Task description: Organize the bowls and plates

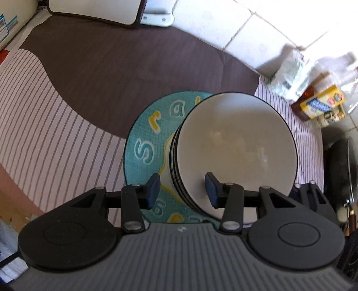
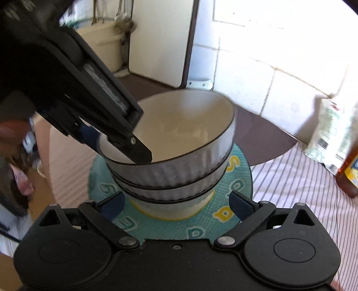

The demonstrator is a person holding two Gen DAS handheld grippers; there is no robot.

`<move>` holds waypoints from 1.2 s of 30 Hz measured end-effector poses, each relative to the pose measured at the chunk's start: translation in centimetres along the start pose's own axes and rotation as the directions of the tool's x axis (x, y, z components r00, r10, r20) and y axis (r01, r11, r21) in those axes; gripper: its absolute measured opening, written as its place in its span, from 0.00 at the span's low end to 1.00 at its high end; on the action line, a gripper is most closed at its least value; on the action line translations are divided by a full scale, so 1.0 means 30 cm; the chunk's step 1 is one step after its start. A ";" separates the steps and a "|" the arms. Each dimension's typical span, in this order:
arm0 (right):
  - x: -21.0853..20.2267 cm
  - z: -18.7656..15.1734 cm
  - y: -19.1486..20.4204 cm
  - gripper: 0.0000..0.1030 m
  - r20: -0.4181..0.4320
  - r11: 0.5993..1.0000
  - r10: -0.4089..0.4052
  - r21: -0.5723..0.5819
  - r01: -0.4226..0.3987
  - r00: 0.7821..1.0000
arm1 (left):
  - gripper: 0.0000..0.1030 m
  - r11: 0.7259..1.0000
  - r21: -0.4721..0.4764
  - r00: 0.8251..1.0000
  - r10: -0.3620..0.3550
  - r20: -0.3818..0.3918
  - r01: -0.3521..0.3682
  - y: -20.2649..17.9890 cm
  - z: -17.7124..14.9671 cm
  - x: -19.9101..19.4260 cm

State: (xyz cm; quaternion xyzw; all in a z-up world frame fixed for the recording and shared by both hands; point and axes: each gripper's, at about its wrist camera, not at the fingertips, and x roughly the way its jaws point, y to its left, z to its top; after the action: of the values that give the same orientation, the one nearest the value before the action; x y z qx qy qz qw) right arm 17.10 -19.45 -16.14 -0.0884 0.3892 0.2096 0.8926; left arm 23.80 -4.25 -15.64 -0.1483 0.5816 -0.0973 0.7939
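A stack of white ribbed bowls with dark rims [image 1: 237,147] stands on a teal plate with yellow and white letters [image 1: 145,143]. My left gripper [image 1: 183,189] is open, its jaws astride the near rim of the top bowl, one pad outside and one inside. In the right wrist view the same stack [image 2: 179,161] sits on the teal plate [image 2: 237,170], with the left gripper [image 2: 116,138] reaching over the top bowl's left rim. My right gripper [image 2: 176,207] is open and empty, low in front of the stack's base.
The striped and brown tablecloth [image 1: 67,116] covers the table. A bag [image 1: 288,76] and an amber bottle with a yellow label [image 1: 317,103] stand at the right by the tiled wall. A dark pan [image 1: 342,170] lies at the far right. A white board [image 1: 94,11] leans at the back.
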 end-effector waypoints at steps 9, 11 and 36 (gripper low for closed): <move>-0.119 -0.050 -0.007 0.98 0.023 0.972 -0.094 0.217 0.086 0.995 | 0.44 0.996 0.039 0.993 -0.089 0.082 0.086 0.028 -0.042 -0.139; -0.133 -0.062 -0.004 0.98 0.014 0.952 -0.181 0.252 0.172 0.983 | 0.44 0.993 0.034 0.988 -0.112 0.108 0.109 0.033 -0.061 -0.199; -0.659 -0.040 0.115 0.98 -0.102 0.721 -0.558 0.433 0.542 0.824 | 0.61 0.939 0.317 0.948 0.029 0.317 -0.134 -0.044 -0.357 -0.660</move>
State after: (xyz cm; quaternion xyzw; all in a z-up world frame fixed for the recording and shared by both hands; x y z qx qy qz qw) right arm 2.72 -22.78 -2.47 0.0095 0.3665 -0.1573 0.9170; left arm 7.61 -0.33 -0.45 0.0000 0.4317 -0.1371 0.8916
